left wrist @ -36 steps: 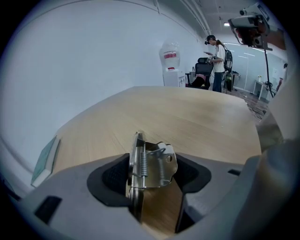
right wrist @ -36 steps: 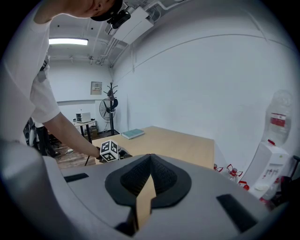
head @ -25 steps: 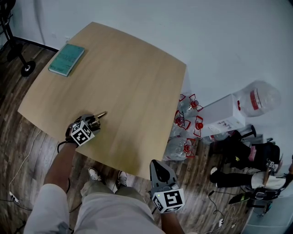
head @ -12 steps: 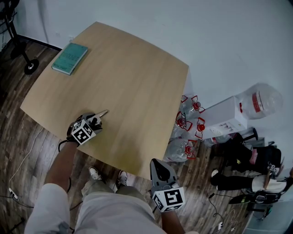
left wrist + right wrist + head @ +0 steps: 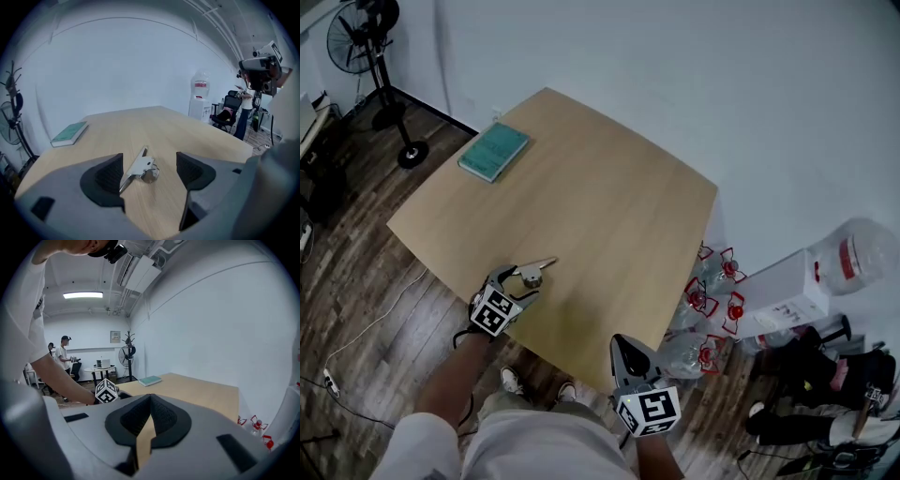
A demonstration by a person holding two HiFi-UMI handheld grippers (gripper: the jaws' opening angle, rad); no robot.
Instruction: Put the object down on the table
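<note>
A pale wooden table (image 5: 609, 206) with rounded corners stands on a dark plank floor (image 5: 356, 272) beside a white wall. A standing fan (image 5: 370, 28) is at the far left, and a cluster of red-capped water bottles (image 5: 698, 300) sits on the floor just off the table's right edge. A teal book (image 5: 494, 152) lies flat near the table's far left edge, well apart from everything else on it. The person's left gripper (image 5: 520, 284) hangs over the near left edge of the table, pointing down and across the top. Its jaws have just been opening and stand wide apart, and neither pad presses on anything. The right gripper (image 5: 623, 349) is held off the near edge of the table, its tips over the rim and its jaws closed together with nothing between them. A small silver metal clip (image 5: 532, 275) lies on the tabletop just ahead of the left gripper's tips. In the left gripper view the clip (image 5: 140, 168) appears in the gap between the open jaws, its flat handle angled toward the left one.
</note>
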